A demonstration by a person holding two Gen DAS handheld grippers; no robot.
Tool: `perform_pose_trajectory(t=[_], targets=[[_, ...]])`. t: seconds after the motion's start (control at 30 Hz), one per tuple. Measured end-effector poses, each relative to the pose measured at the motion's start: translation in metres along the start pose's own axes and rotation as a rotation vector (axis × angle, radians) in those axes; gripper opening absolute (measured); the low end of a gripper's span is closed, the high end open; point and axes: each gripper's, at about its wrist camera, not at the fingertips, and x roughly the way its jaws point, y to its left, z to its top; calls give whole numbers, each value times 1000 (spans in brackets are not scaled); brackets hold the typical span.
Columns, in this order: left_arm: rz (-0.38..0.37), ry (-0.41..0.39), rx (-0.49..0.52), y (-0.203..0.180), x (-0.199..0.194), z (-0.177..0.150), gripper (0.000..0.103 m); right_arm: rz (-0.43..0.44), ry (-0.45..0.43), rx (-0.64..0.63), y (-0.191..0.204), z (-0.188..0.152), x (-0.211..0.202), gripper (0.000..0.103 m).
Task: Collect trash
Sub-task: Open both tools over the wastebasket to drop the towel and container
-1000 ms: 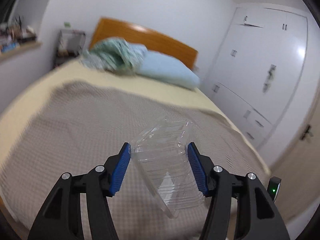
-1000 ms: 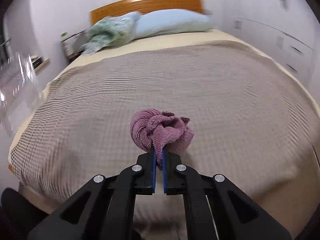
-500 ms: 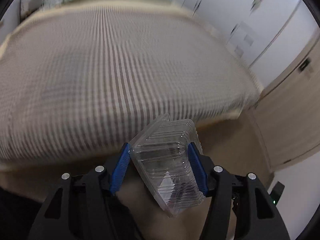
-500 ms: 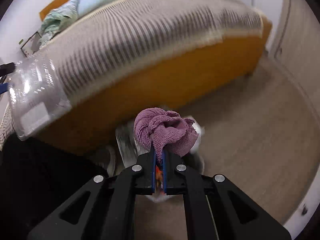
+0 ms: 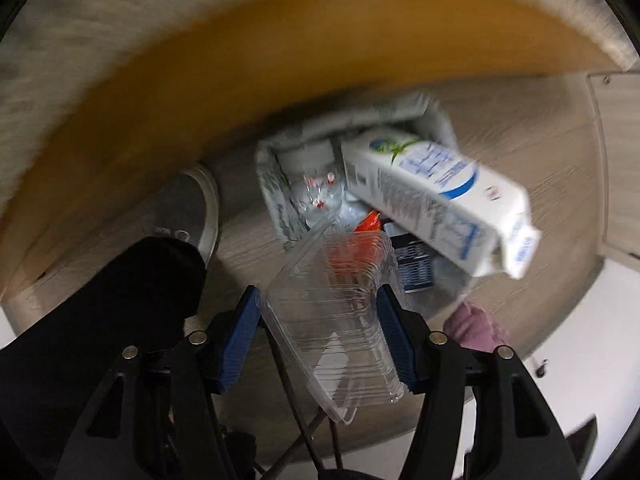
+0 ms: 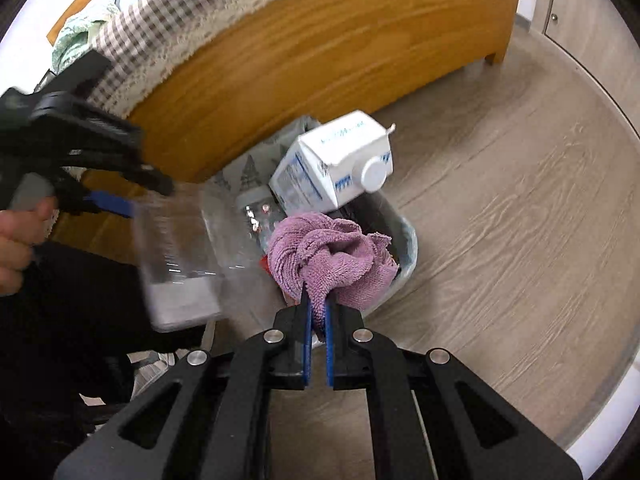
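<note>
My left gripper (image 5: 318,312) is shut on a clear plastic clamshell container (image 5: 340,320) and holds it just above a small trash bin (image 5: 276,196) on the floor. The bin holds a white milk carton (image 5: 436,196), clear plastic and other wrappers. My right gripper (image 6: 318,308) is shut on a crumpled purple cloth (image 6: 328,256), held over the same bin (image 6: 404,268). The right wrist view also shows the carton (image 6: 328,172), the clamshell (image 6: 180,256) and the left gripper (image 6: 116,204) at the left.
The wooden bed frame (image 6: 320,56) with a checked blanket (image 6: 192,8) stands right behind the bin. Grey wood floor (image 6: 500,220) spreads to the right. A person's dark leg and a grey shoe (image 5: 188,208) are left of the bin.
Both grippers swung down from over the bed to the bin on the floor, still holding the clamshell and the cloth.
</note>
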Motion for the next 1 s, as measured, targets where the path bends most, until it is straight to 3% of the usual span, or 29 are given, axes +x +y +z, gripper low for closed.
perform_pose_trajectory(t=[0.1,0.17,0.3,0.37,0.53,0.77,0.87,0.97,1.0], targets=[[31,133,86,-18,45,6,62,-16,29,-4,1,-4,8,5],[63,176,157,-29,56,9,70,-28,45,1,0,-5,13,5],[-42,90,152,-32,29,8,82,-52,69,18,-2,0,23,5],[-72,35,176,-28,0,4,82,-59,72,15,1,5,23,5],[-160,-219,285,4,-88,-25,86,-62,62,-49,22,26,22,5],[-179,-389,236,74,-167,-44,87,-23,74,-178,79,65,47,5],[-188,-445,210,92,-191,-47,87,-24,142,-229,104,86,76,7],[-188,-453,188,104,-198,-47,87,-44,206,-213,117,105,104,27],[-185,-452,186,105,-199,-48,87,-85,198,-208,119,110,106,47]])
